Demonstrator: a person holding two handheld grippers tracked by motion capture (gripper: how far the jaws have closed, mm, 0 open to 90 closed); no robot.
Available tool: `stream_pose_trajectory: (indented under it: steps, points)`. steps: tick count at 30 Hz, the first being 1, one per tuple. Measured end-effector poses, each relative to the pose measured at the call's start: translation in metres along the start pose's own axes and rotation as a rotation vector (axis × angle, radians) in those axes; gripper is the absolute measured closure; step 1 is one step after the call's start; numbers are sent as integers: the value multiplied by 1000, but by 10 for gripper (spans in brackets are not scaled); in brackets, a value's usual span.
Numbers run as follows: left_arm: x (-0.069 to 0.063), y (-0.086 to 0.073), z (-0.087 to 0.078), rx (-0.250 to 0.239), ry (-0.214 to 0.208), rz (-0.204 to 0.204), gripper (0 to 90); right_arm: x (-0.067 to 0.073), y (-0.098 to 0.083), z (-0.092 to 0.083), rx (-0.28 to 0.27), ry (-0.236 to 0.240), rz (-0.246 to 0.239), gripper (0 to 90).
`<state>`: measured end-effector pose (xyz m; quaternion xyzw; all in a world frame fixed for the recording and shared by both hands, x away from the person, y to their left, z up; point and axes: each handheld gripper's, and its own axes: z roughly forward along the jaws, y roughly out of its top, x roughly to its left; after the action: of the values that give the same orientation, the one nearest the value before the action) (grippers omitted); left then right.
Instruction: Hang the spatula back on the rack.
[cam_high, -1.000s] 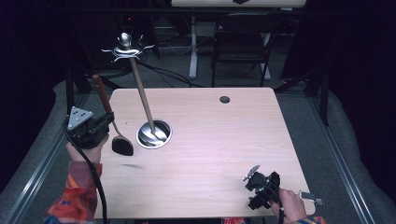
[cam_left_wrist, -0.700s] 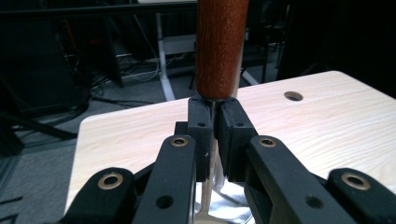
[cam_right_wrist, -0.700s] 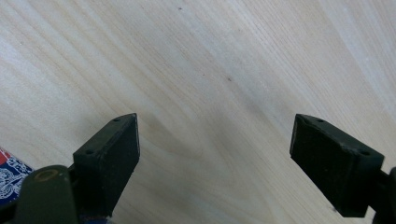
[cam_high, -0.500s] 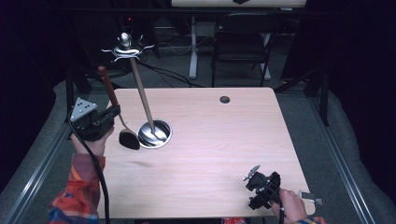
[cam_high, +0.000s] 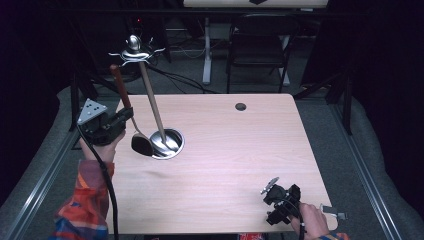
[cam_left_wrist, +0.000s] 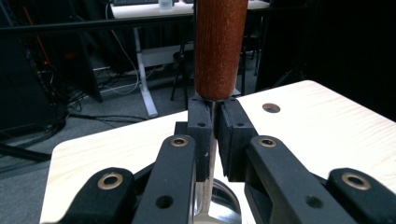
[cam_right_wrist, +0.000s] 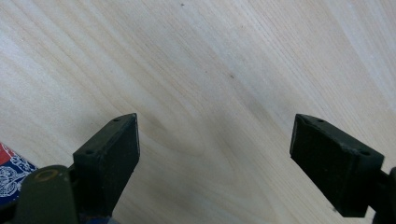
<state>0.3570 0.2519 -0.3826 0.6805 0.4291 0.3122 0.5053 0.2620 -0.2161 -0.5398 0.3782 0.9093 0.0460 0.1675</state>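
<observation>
A ladle (cam_high: 131, 117) with a reddish-brown wooden handle and a dark bowl is pinched in the left gripper (cam_high: 120, 120) at the thin metal shank just below the wooden grip. In the left gripper view the jaws are seen pressed together on that shank, the wooden handle (cam_left_wrist: 219, 46) rising straight up above them. From the high view the ladle is tilted — its handle leans up and away toward the far left, its dark bowl (cam_high: 142, 145) hangs low just beside the round metal base (cam_high: 167, 143) of a utensil stand (cam_high: 150, 100). Whether the bowl touches the base or the tabletop (cam_high: 240, 160) cannot be told. The stand's slanted pole rises from that base to a ring of hooks and a shiny knob (cam_high: 133, 45) at the top.

The left gripper is held at the tabletop's left edge by a hand (cam_high: 97, 147) whose forearm, in an orange and blue patterned sleeve (cam_high: 82, 205), comes up from below. A grey three-cornered plate (cam_high: 91, 110) sits on the gripper's top.

The right gripper (cam_high: 280, 202) is held low at the near right corner of the tabletop — well apart from the ladle. In the right gripper view its jaws are spread wide over bare pale wood, nothing between them. A small round hole (cam_high: 240, 106) is set in the tabletop near its far edge.
</observation>
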Motion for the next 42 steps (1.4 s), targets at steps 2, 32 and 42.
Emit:
stream_pose_trajectory:
  steps: [2,32,42]
  points:
    - [-1,1,0,-8,-3,0,842,-1,1,-1,18,-4,-15,154]
    - [5,11,13,13,-39,-18,841,-1,0,-1,15,-2,-9,155]
    - [5,14,19,22,-35,-23,841,-1,0,-1,20,-3,-7,155]
